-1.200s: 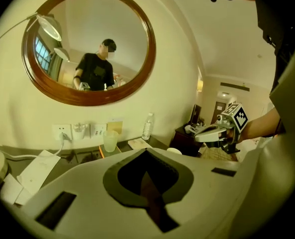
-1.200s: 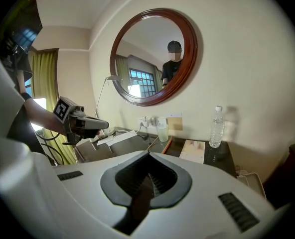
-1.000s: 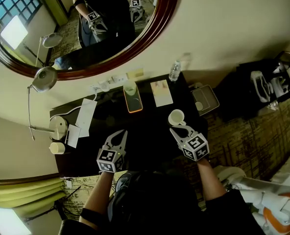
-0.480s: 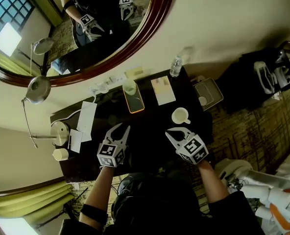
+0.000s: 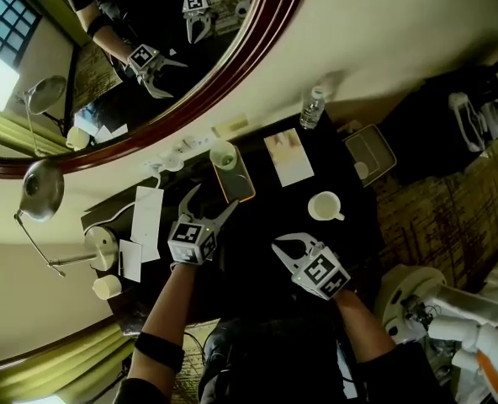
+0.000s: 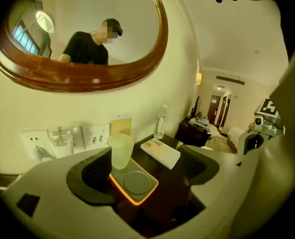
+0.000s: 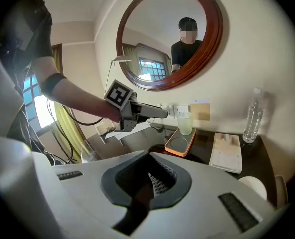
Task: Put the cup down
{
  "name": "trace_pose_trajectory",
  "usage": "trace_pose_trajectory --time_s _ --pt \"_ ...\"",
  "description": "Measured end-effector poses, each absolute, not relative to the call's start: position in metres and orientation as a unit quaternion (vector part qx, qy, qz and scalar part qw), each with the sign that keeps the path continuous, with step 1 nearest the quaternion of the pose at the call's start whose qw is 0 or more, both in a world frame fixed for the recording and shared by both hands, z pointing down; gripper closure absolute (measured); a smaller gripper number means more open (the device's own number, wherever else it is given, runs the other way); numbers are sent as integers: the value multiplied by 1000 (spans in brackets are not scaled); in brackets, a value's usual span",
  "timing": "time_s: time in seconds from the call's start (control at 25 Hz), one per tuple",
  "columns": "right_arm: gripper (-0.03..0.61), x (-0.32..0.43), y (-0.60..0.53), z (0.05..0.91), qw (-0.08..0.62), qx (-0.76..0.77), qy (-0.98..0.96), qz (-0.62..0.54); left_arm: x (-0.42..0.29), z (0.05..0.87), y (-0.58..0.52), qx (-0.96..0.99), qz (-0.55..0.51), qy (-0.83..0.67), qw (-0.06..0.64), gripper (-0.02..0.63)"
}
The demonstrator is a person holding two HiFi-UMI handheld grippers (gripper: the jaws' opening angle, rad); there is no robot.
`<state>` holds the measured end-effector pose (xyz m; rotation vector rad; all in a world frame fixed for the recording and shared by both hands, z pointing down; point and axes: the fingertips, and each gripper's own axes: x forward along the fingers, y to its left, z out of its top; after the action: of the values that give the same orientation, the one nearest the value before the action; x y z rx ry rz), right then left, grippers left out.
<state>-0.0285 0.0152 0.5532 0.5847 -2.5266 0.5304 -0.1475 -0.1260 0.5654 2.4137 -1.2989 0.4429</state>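
A white handled cup (image 5: 325, 206) stands upright on the dark table (image 5: 266, 217), free of both grippers; its rim shows in the right gripper view (image 7: 253, 187). My right gripper (image 5: 277, 244) is shut and empty, to the near left of the cup, jaws together (image 7: 147, 183). My left gripper (image 5: 210, 203) has just been opening its jaws and holds nothing. Just ahead of it lies an orange-rimmed tray (image 5: 236, 182) with a frosted glass (image 5: 224, 154) at its far end. In the left gripper view the glass (image 6: 121, 151) and tray (image 6: 135, 183) appear framed by the open left gripper (image 6: 152, 171).
A booklet (image 5: 288, 156) and a water bottle (image 5: 314, 108) sit at the table's far right, near a small grey tray (image 5: 368, 154). Papers (image 5: 146, 211), a lamp base (image 5: 100, 244) and a paper cup (image 5: 106, 286) crowd the left end. Wall sockets (image 6: 95, 136) and a mirror (image 5: 262, 40) lie behind.
The left gripper moved forward toward the orange tray and its jaws spread open. The right gripper drew back and left from the white cup, which stays on the table.
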Motion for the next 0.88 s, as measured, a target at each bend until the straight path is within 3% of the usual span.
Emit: trace_pose_trajectory --time_s 0.6,0.88 --pt "578 -62 -32 605 231 243 -919 206 -145 632 -228 867 194 -432 159 109" --pt "578 -66 -45 619 225 251 -918 209 -135 646 -252 875 199 -416 147 110"
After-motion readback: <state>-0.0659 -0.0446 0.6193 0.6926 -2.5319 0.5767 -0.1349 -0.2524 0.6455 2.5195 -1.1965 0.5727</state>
